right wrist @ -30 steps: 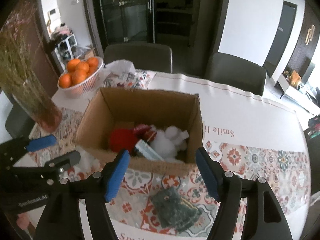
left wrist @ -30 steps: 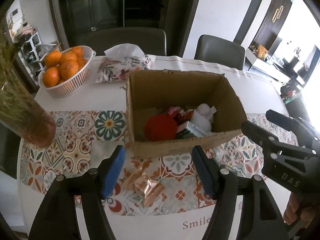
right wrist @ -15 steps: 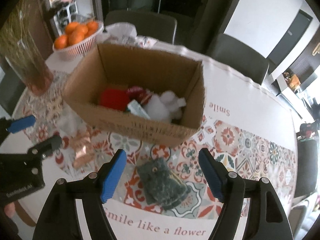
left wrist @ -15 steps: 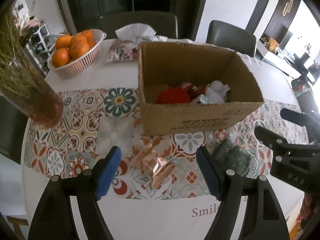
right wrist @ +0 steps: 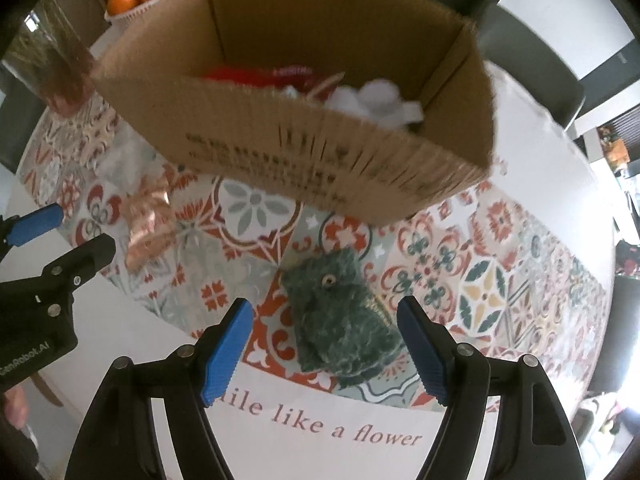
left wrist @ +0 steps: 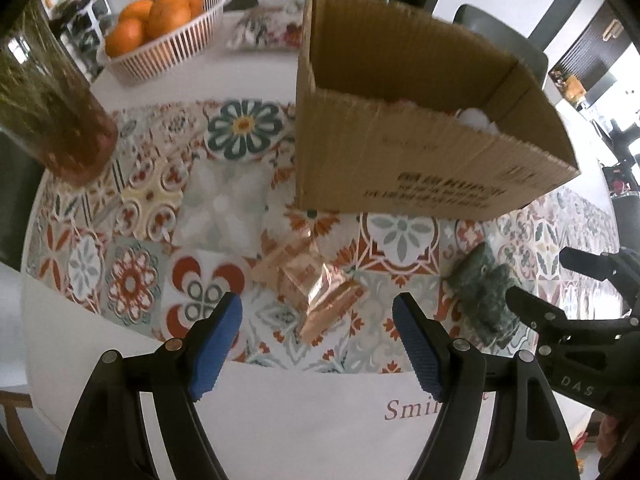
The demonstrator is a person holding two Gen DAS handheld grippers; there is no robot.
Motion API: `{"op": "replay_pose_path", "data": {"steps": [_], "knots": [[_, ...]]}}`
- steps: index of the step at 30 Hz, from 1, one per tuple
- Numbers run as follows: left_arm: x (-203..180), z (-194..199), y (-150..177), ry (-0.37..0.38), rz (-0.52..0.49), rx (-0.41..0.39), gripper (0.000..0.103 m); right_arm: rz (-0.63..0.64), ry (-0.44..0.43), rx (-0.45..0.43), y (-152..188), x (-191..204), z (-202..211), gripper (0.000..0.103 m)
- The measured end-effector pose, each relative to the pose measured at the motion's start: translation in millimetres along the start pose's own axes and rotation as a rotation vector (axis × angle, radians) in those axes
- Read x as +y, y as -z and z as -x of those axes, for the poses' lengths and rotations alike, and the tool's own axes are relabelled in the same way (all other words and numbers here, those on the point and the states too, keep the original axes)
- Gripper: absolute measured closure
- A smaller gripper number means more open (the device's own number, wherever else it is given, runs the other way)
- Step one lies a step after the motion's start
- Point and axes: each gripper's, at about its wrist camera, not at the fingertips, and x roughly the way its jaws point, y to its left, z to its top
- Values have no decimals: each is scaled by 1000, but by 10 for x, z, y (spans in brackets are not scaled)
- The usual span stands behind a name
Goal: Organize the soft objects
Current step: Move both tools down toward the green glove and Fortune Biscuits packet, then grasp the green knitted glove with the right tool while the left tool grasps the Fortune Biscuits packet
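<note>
A dark green fuzzy toy [right wrist: 340,320] lies on the patterned tablecloth between the open jaws of my right gripper [right wrist: 326,344]; it also shows in the left wrist view [left wrist: 486,296]. A shiny copper packet [left wrist: 312,288] lies just ahead of my open left gripper [left wrist: 318,340] and shows in the right wrist view [right wrist: 146,220]. A clear bag of white soft pieces [left wrist: 224,208] lies further left. The cardboard box [left wrist: 420,168] holds a red soft thing [right wrist: 240,74] and white fluff [right wrist: 372,100].
A glass vase [left wrist: 60,112] stands at the left. A white basket of oranges [left wrist: 160,36] and a floral tissue pack [left wrist: 268,28] sit behind the box. Dark chairs ring the round table. The near table edge is close to both grippers.
Both grippers have dropped lower and closer to the table. The green toy now sits between the right jaws, the copper packet just ahead of the left jaws. Nothing was grasped.
</note>
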Motion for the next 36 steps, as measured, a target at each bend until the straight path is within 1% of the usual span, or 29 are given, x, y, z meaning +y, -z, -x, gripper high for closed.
{"op": "replay_pose_path", "data": {"steps": [6,8,10,12,15,20,22,24,28,32,36], "knots": [[2,-225,35,-2,28,60,26,-9,-29,79,-16,-22,-265,27],[2,-298,39,-10,42,77,25,-9,-41,106,-34,-35,-342,25],[8,-364,26,-5,65,92,25,-13,-36,123,-52,-49,-417,23],[19,-442,26,-6,93,106,25,-6,-11,134,-61,-61,-489,23],[7,-548,27,-20,104,117,25,9,4,160,-59,-64,-590,23],[-16,-694,23,-33,118,132,25,25,6,198,-66,-29,-773,23],[-20,-737,13,-62,121,121,24,24,4,217,-77,-1,-875,23],[-18,-799,-11,-81,128,118,24,22,9,226,-80,6,-947,23],[5,-930,-45,-78,156,132,24,19,12,239,-104,35,-1109,23],[6,-1080,-79,-85,164,153,24,27,34,224,-122,49,-1192,23],[-1,-1204,-92,-75,159,168,24,11,29,208,-160,7,-1342,23]]}}
